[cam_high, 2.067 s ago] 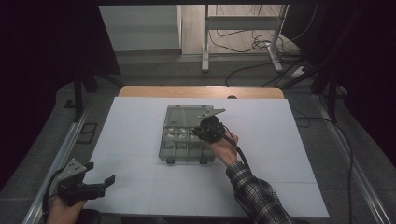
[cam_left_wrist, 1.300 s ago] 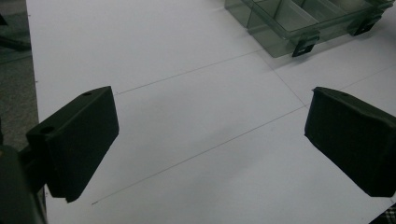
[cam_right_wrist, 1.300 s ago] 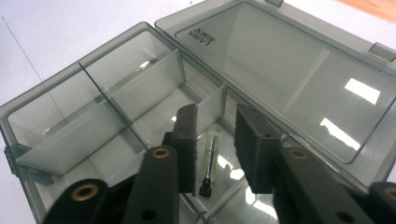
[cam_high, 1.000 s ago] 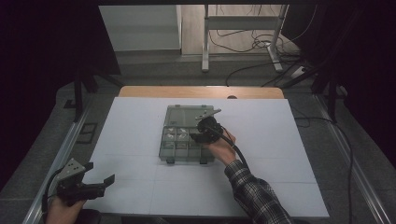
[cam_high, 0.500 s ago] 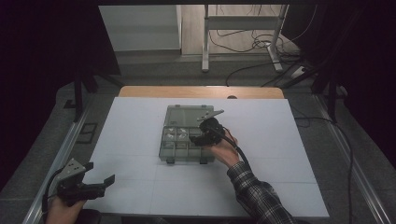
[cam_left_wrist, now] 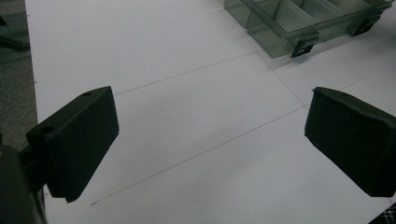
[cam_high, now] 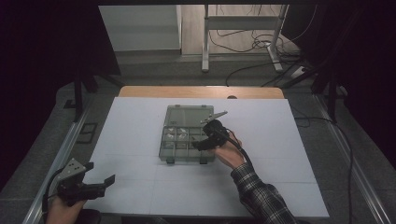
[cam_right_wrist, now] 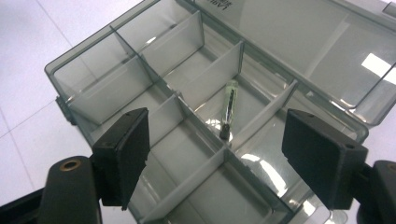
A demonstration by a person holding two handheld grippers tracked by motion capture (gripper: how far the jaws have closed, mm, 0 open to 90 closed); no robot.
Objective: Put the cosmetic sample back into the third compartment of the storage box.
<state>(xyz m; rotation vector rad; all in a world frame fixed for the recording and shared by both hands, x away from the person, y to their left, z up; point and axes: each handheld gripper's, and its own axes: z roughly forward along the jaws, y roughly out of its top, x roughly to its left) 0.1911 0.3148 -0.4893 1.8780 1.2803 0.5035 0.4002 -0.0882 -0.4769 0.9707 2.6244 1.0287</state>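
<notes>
While the right gripper [cam_high: 200, 143] hovers over the clear compartment box [cam_high: 173, 142], jaws just opened wide with nothing between them, a small screwdriver bit [cam_right_wrist: 228, 109] lies in a middle compartment, left gripper [cam_high: 103, 183] spread, idle near the table's corner.

The high view looks forward and down over the whole bench [cam_high: 140, 140]; each tongs camera sits close, both sharing the compartment box [cam_high: 187, 135].

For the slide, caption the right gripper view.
Open right hand-held gripper poised over a clear compartment box, a small bit lying in one compartment.
</notes>
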